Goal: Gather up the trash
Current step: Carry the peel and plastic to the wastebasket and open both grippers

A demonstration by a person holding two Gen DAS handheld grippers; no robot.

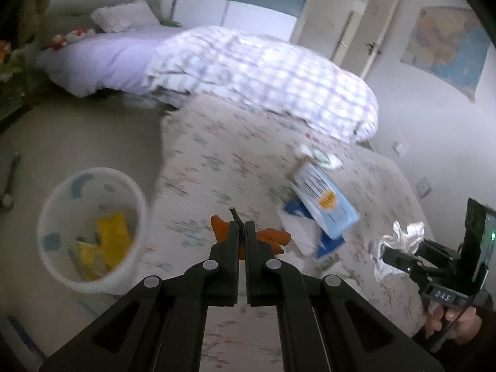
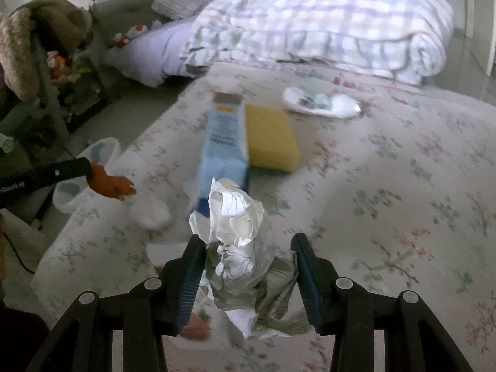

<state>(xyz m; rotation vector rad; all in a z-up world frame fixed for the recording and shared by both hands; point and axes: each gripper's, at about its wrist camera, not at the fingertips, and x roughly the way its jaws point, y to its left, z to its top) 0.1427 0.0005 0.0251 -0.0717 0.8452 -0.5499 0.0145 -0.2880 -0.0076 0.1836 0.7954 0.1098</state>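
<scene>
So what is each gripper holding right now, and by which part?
Left gripper pinches the orange peel scrap at one end. Right gripper clasps the crumpled white paper wad around its lower middle.

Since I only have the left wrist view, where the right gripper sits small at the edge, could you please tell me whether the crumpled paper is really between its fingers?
Observer: Yes. In the right wrist view the crumpled paper fills the gap between the fingers of the right gripper.
Operator: Thank you. Is anything hidden behind the blue box?
Observer: A yellow sponge lies flat on the bed against the blue box, on the side facing away from your camera.
Operator: And how does my orange scrap look from there?
Observer: The orange scrap sticks out sideways from the left gripper, near the bed's edge, with the white bin on the floor beyond.
</scene>
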